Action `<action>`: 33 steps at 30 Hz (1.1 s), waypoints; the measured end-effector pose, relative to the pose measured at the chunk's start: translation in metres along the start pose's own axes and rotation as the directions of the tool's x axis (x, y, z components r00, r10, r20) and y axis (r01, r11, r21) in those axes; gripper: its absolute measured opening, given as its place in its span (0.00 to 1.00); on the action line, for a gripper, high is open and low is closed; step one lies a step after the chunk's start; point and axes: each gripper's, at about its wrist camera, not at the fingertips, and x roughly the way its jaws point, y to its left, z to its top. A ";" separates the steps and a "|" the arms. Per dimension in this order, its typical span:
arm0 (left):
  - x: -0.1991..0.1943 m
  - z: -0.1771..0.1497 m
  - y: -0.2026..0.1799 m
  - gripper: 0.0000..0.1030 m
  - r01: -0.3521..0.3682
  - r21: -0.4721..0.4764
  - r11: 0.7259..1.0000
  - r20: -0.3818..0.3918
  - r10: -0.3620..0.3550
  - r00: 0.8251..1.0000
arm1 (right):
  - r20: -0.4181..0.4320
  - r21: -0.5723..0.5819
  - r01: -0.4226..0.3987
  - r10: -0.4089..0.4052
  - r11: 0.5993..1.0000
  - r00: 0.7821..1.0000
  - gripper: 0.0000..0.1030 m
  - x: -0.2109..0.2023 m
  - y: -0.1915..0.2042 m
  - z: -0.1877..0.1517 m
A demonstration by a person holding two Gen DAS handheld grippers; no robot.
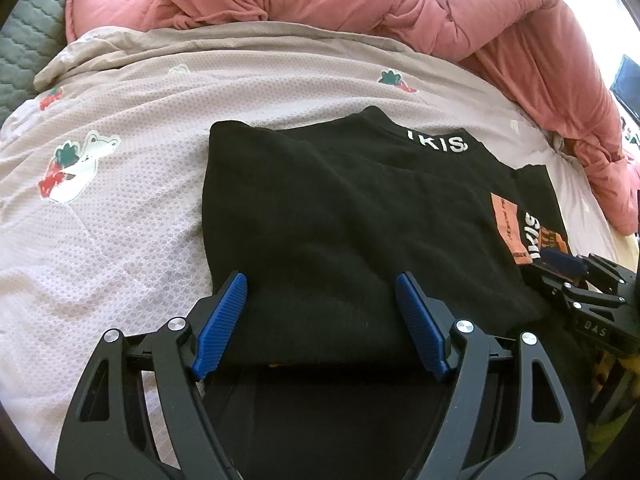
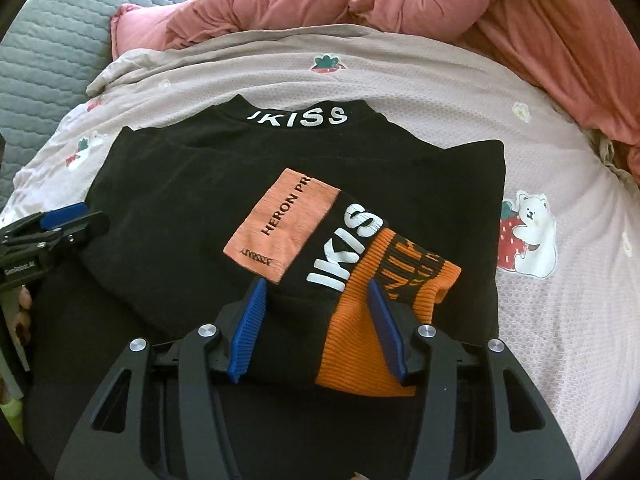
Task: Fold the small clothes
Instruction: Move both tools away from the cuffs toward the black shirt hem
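A small black sweater [image 1: 340,208] lies partly folded on the bed, collar with white letters at the far side. It also shows in the right wrist view [image 2: 168,208], where its sleeve with a salmon patch and orange ribbed cuff [image 2: 360,344] is folded over the body. My left gripper [image 1: 322,284] is open, its blue fingers [image 1: 222,320] astride the near left hem. My right gripper [image 2: 316,292] is open, its jaws on either side of the sleeve's cuff end. Each gripper shows at the edge of the other's view: the right one [image 1: 568,268], the left one [image 2: 64,216].
The sweater rests on a pale pink bedsheet [image 1: 120,220] printed with bears and strawberries. A bunched salmon-pink duvet [image 1: 440,12] runs along the far side and right. A grey quilted mattress [image 2: 52,40] shows at the far left.
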 end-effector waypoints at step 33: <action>-0.072 -0.015 -0.006 0.90 0.006 -0.017 1.000 0.055 -0.005 0.998 | 0.076 0.149 0.068 -0.080 0.986 0.994 0.86 -0.078 -0.012 -0.018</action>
